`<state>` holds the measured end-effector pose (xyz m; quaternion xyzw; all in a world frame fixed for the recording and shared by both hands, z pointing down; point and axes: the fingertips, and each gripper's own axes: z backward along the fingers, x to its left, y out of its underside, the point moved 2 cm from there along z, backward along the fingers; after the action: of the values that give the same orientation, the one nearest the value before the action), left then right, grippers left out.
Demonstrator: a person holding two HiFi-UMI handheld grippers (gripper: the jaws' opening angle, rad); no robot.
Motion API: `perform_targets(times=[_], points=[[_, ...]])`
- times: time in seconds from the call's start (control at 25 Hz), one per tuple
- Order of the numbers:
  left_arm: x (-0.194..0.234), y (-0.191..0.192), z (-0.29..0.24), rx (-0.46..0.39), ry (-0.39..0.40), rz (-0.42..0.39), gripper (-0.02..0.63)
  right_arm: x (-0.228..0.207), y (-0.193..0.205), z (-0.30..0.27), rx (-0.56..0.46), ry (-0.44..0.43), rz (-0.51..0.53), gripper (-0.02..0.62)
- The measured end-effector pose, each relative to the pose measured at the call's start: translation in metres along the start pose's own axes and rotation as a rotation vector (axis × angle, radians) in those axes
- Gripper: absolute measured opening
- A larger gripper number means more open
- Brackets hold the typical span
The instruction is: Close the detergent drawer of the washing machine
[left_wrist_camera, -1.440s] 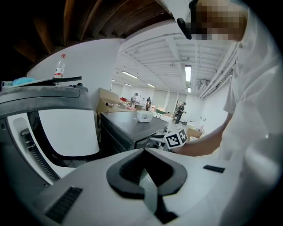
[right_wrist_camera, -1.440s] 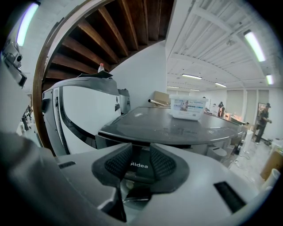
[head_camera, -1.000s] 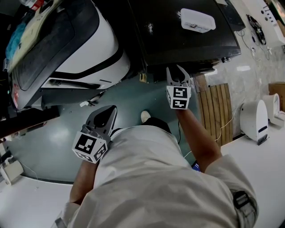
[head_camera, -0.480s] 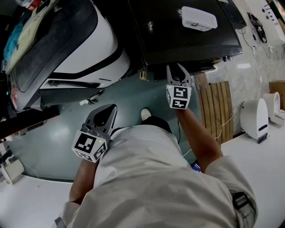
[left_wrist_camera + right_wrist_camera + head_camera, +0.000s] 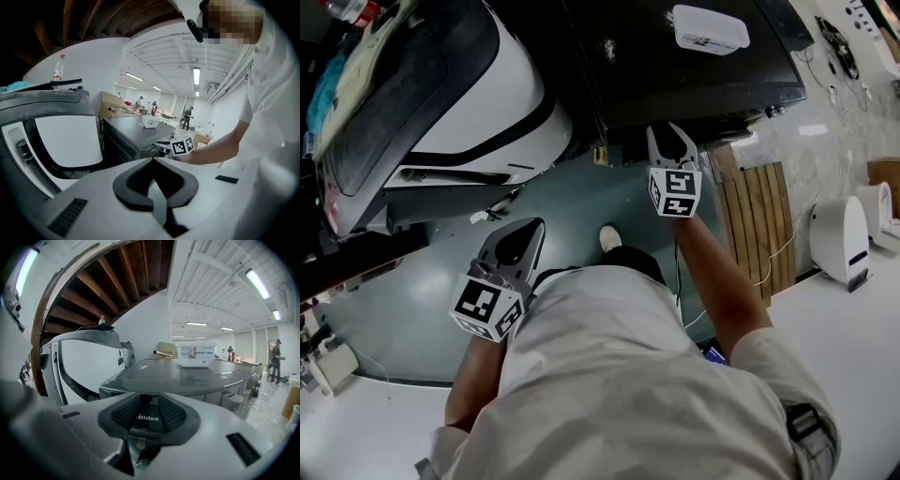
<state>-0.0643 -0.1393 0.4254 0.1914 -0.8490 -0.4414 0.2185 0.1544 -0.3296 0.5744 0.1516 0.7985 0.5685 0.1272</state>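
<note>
The washing machine (image 5: 675, 75) is a dark grey box under the top edge of the head view, with a white plastic box (image 5: 710, 28) on its lid. My right gripper (image 5: 671, 139) reaches up to the machine's front edge. In the right gripper view its jaws (image 5: 147, 416) stand a little apart, and the panel's Midea print shows in the gap close behind them. I cannot pick the detergent drawer out from the panel. My left gripper (image 5: 530, 234) hangs low over the floor with its jaws together and nothing in them (image 5: 152, 161).
A large white appliance (image 5: 487, 94) with a dark window stands to the machine's left. A wooden slatted panel (image 5: 755, 225) and a small white device (image 5: 839, 239) lie to the right. The person's shoe (image 5: 607, 239) rests on the green floor.
My right gripper has moved slightly up and forward, closer to the washing machine's front edge. The left gripper has stayed where it was.
</note>
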Motion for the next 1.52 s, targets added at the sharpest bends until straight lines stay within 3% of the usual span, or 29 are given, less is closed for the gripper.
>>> perform_targets(times=[0.32, 0.64, 1.0, 1.28, 1.52], points=[[-0.01, 0.006, 0.027, -0.026, 0.04, -0.027, -0.002, 0.003, -0.008, 0.023, 0.038, -0.034, -0.001, 0.123], [-0.016, 0.02, 0.071, -0.067, 0.106, -0.057, -0.002, 0.041, -0.02, 0.09, 0.043, -0.036, -0.045, 0.121], [-0.02, 0.048, 0.13, -0.097, 0.183, -0.077, -0.002, 0.108, -0.038, 0.177, 0.008, -0.026, -0.063, 0.094], [-0.022, 0.073, 0.173, -0.113, 0.238, -0.084, -0.002, 0.17, -0.05, 0.241, -0.028, -0.024, -0.053, 0.029], [-0.025, 0.1, 0.205, -0.12, 0.282, -0.067, -0.002, 0.224, -0.044, 0.292, -0.016, -0.048, -0.042, 0.005]])
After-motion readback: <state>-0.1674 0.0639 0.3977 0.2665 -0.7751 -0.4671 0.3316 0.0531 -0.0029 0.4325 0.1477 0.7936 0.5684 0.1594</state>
